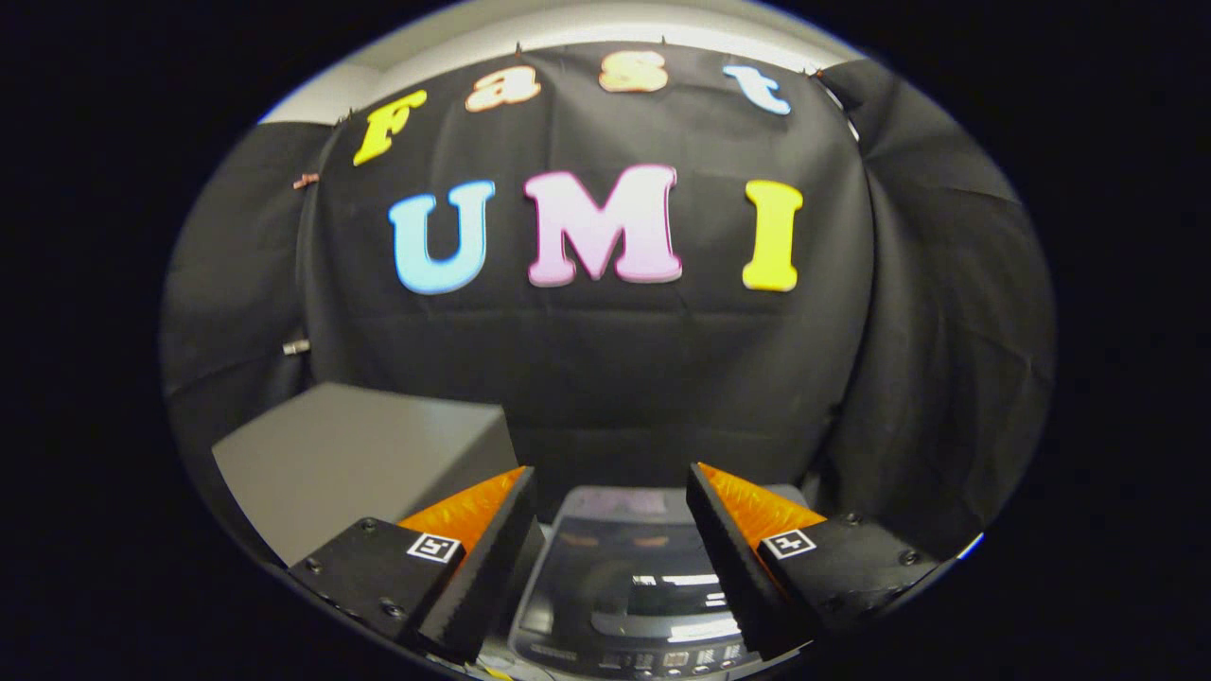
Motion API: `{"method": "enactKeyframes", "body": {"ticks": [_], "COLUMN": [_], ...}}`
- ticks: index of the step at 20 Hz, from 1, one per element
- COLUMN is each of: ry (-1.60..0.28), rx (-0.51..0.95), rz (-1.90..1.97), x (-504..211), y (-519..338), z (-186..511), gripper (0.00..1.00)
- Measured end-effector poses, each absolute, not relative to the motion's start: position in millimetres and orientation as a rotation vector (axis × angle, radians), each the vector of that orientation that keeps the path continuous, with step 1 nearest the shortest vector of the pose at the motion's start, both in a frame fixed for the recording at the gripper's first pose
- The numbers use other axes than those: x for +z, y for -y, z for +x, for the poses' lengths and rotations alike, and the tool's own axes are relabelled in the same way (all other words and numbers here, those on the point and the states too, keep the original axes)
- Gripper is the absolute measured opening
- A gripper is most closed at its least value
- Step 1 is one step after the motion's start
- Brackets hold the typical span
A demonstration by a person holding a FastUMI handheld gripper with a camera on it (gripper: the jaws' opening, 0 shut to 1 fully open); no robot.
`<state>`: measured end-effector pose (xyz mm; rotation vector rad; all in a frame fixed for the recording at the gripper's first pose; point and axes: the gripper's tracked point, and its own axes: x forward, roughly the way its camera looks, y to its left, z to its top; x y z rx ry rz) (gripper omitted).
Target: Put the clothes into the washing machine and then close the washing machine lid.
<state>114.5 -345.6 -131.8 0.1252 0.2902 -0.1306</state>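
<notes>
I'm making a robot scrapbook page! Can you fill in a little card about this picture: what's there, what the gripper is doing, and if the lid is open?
gripper: open, fingers spread apart, holding nothing
machine: dark grey top-loading washing machine with a glossy lid, below and between the fingers
lid: looks closed, lights reflected in it
buttons: control panel row at the machine's near edge
beside it: plain grey box, next to the machine
behind: black cloth wall

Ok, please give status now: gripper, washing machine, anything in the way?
Gripper open, holding nothing. Washing machine below the fingers, lid down. Grey box beside it.
</notes>
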Motion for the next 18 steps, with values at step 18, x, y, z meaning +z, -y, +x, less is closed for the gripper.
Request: {"method": "enactKeyframes", "body": {"ticks": [18], "ry": [-0.075], "rx": [-0.097], "rz": [0.112], "x": [-57], "y": [250], "z": [122], "gripper": [0.99]}}
